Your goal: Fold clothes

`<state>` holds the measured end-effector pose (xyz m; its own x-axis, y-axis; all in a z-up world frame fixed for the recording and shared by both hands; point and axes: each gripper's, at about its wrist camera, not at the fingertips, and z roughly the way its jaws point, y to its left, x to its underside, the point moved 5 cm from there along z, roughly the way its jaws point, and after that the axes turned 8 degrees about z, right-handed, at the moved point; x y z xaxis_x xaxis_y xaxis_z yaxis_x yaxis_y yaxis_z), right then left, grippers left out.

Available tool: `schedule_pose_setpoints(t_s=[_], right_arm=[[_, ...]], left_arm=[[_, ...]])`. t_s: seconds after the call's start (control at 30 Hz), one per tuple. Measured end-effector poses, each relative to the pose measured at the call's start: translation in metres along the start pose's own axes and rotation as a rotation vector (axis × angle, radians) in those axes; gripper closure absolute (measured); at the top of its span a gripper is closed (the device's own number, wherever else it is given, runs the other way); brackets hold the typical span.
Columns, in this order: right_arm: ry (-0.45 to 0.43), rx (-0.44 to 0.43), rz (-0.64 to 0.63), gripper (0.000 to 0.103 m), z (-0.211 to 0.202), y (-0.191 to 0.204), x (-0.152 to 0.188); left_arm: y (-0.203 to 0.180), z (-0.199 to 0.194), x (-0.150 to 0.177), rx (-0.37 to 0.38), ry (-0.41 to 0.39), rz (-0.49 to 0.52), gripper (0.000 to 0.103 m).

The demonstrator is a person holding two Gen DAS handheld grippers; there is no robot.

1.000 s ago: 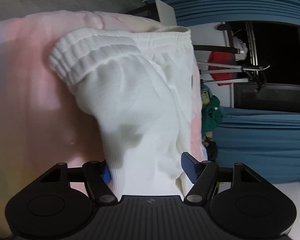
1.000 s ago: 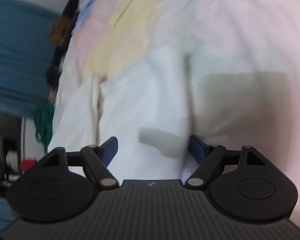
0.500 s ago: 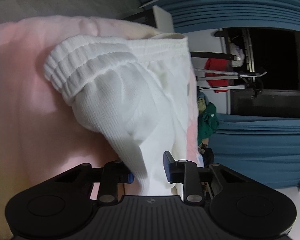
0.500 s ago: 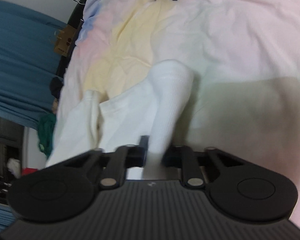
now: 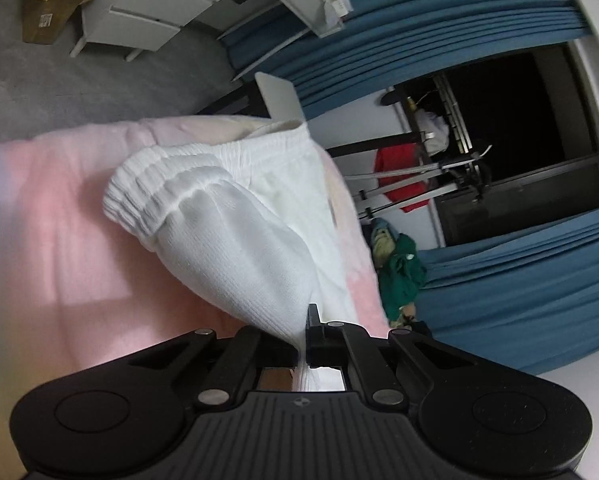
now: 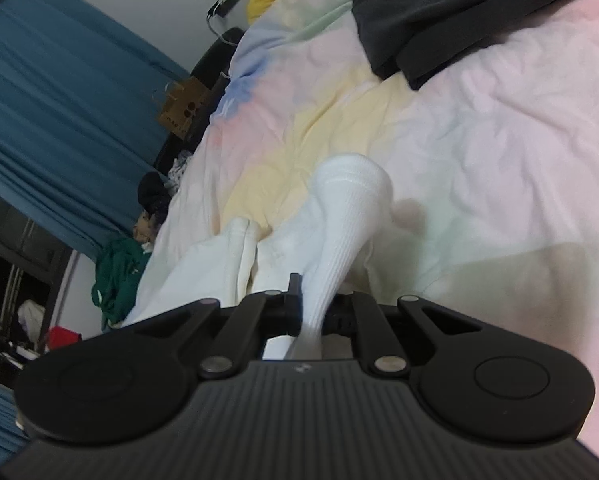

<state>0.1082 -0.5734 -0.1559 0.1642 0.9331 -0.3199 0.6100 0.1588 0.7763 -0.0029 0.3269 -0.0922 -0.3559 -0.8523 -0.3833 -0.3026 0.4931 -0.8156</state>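
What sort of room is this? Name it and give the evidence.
Most likely a bedroom: a bed under a pastel duvet, blue curtains, and a white drawer unit on grey carpet.

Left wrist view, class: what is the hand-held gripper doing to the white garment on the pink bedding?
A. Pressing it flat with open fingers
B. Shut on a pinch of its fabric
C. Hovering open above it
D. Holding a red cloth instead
B: the left hand-held gripper has its jaws closed together on a gathered fold of the white garment, which stretches taut from the pinch over the pink bedding.
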Motion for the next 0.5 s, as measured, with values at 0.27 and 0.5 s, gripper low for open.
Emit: schedule_pose_setpoints(t_s=[0.27, 0.5], right_arm=[[-0.02, -0.006, -0.123, 0.095, 0.006, 0.056, -0.002], [-0.081, -0.03, -0.298, 0.095, 0.067, 0.172, 0.012]], left_arm=[[-0.061, 0.006, -0.028, -0.034, 0.001, 0.086, 0.101], [-0.136, 0.09, -0.081, -0.142, -0.025, 0.183, 0.101]])
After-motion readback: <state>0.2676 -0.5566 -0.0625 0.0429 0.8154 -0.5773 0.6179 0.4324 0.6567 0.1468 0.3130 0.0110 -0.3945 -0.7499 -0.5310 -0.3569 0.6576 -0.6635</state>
